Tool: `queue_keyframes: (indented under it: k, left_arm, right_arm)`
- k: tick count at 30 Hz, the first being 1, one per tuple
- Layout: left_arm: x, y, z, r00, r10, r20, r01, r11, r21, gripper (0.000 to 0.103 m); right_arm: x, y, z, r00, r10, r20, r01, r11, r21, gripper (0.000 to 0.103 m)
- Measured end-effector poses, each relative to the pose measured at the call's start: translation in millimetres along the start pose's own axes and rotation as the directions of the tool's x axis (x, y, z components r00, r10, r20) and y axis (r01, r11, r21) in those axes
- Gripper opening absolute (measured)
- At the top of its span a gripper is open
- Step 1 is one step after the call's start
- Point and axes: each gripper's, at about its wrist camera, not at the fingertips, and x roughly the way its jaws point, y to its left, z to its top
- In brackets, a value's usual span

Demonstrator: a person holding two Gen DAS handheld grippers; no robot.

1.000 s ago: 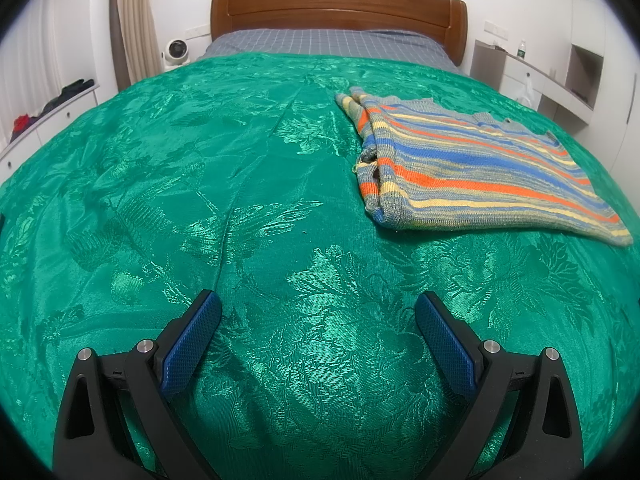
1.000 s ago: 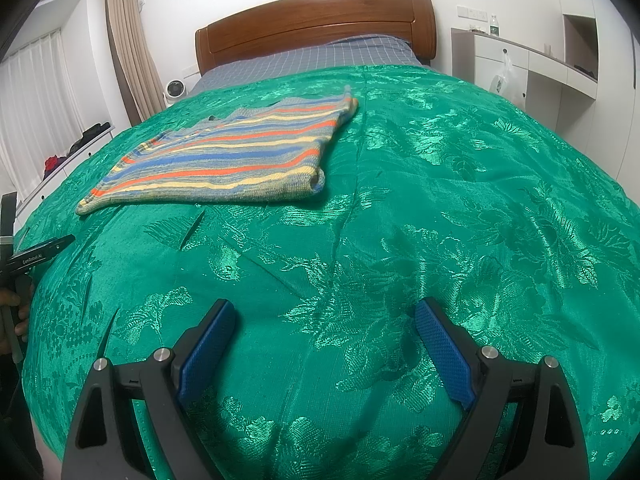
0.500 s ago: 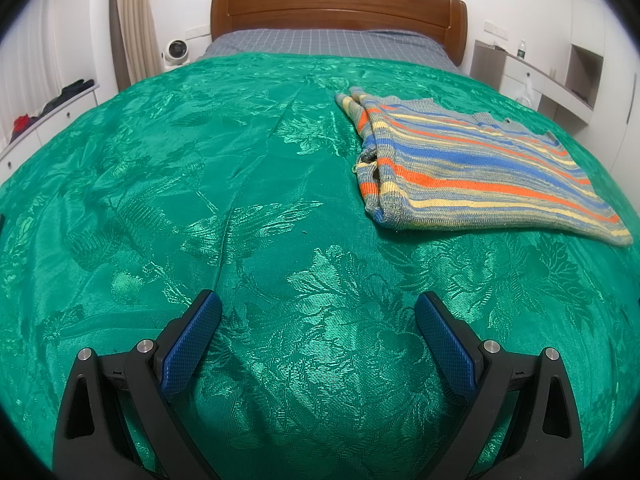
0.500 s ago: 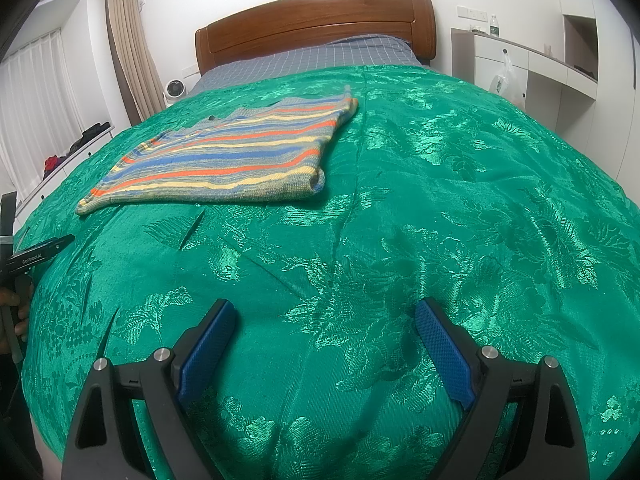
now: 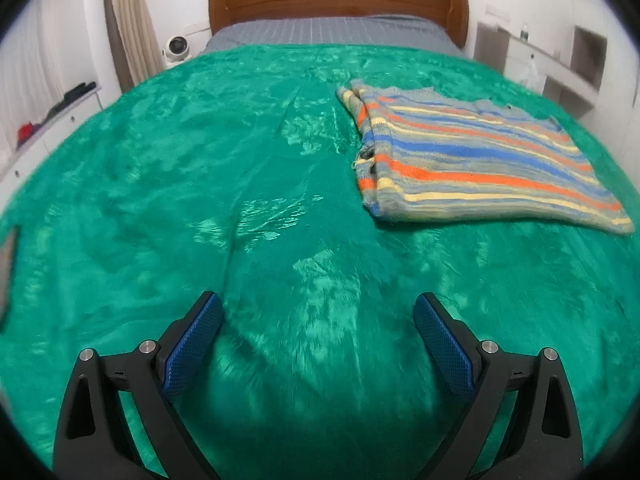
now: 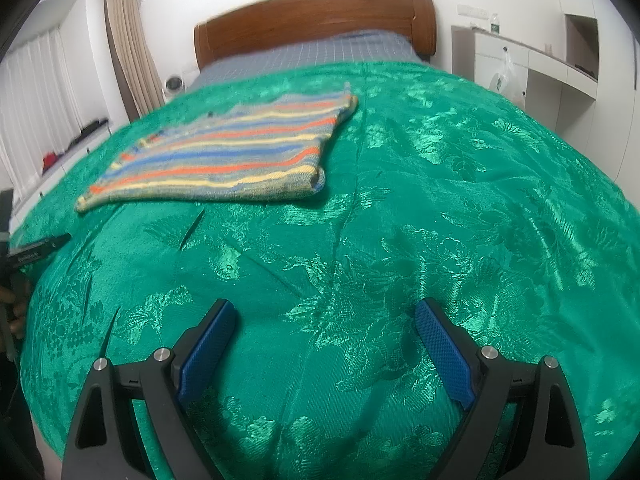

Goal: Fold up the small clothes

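Note:
A folded knit garment point(image 5: 472, 160) with blue, orange and yellow stripes lies flat on the green patterned bedspread point(image 5: 180, 168). It is ahead and to the right of my left gripper point(image 5: 318, 304), well out of its reach. That gripper is open, and only bedspread shows between its blue pads. In the right wrist view the garment point(image 6: 228, 156) lies ahead and to the left. My right gripper point(image 6: 325, 306) hangs open above the bedspread point(image 6: 460, 200) with nothing between its fingers.
A wooden headboard point(image 5: 340, 0) and grey sheet point(image 5: 328, 32) close the far end of the bed. White cabinets point(image 6: 552, 68) stand on the right, and a curtain point(image 6: 128, 48) and low shelf on the left. A black tool part point(image 6: 36, 248) and a person's fingers point(image 6: 12, 304) show at the left edge.
The left wrist view has gone blurry and shifted slightly. The garment lies where it was, and both grippers keep the same wide opening.

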Motion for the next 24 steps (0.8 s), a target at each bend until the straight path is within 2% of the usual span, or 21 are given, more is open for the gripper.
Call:
queue_keyframes:
  k: [2,5,7,10,11,12,14,16,17,18,19,20,22,23,24]
  left_arm:
    - [-22.2,-14.0,3.7,0.998,-0.053,0.033,0.051,0.998,0.037,0.098]
    - [-46.1,-68.0,16.1,0.988,-0.138,0.063,0.124,0.974,0.187,0.098]
    - [-50.5,-120.7,27.2,0.972,-0.232,0.044,0.21,0.933,0.291,0.098]
    - [-39.1,-196.2,37.9,0.944,-0.329,-0.015,0.308,0.865,0.396,0.097]
    - [-31.2,-222.7,39.8,0.938,-0.346,-0.035,0.326,0.84,0.433,0.094]
    - [-20.3,-252.3,40.7,0.934,-0.351,-0.06,0.336,0.812,0.478,0.089]
    - [3.8,-302.1,39.9,0.936,-0.334,-0.115,0.34,0.762,0.552,0.083]
    - [20.3,-334.2,39.0,0.944,-0.311,-0.115,0.314,0.728,0.609,0.081]
    - [23.0,-342.0,40.1,0.947,-0.308,-0.092,0.296,0.723,0.624,0.08]
    - [25.8,-348.7,43.5,0.947,-0.311,-0.081,0.29,0.72,0.631,0.073]
    - [28.4,-351.8,47.0,0.943,-0.321,-0.087,0.301,0.716,0.629,0.059]
    - [31.9,-353.9,51.0,0.939,-0.331,-0.096,0.315,0.714,0.625,0.049]
    - [36.1,-352.7,54.9,0.94,-0.329,-0.094,0.315,0.722,0.616,0.02]
    - [37.9,-350.2,57.7,0.939,-0.331,-0.089,0.315,0.731,0.605,0.012]
    - [40.5,-346.0,61.2,0.936,-0.341,-0.087,0.326,0.746,0.582,0.008]
  right_arm:
    - [-8.5,-7.0,9.3,0.998,0.05,-0.028,-0.049,0.999,0.011,0.09]
    - [-19.3,-27.9,30.3,0.994,0.108,-0.034,-0.107,0.994,0.032,0.09]
    - [-17.7,-51.9,52.8,0.988,0.15,-0.043,-0.146,0.986,0.075,0.09]
    - [-6.7,-83.1,88.7,0.972,0.229,-0.052,-0.219,0.964,0.151,0.091]
    - [-0.3,-90.5,100.2,0.961,0.272,-0.058,-0.258,0.95,0.176,0.091]
    - [11.5,-101.4,117.0,0.938,0.339,-0.069,-0.317,0.923,0.216,0.09]
    - [31.4,-111.6,138.7,0.911,0.401,-0.091,-0.367,0.893,0.26,0.09]
    - [61.7,-118.4,164.5,0.876,0.467,-0.124,-0.414,0.858,0.304,0.086]
    - [80.2,-118.6,177.5,0.851,0.504,-0.147,-0.441,0.838,0.322,0.083]
    - [96.2,-115.3,188.1,0.831,0.529,-0.172,-0.457,0.826,0.328,0.079]
    - [111.4,-111.3,197.1,0.818,0.541,-0.197,-0.465,0.823,0.326,0.077]
    - [126.9,-106.0,206.1,0.81,0.546,-0.213,-0.469,0.822,0.324,0.075]
    - [160.1,-101.9,222.5,0.8,0.558,-0.221,-0.47,0.811,0.348,0.072]
    - [173.4,-101.8,227.8,0.8,0.559,-0.219,-0.462,0.806,0.37,0.072]
    - [191.3,-103.2,232.3,0.798,0.569,-0.198,-0.456,0.786,0.417,0.066]
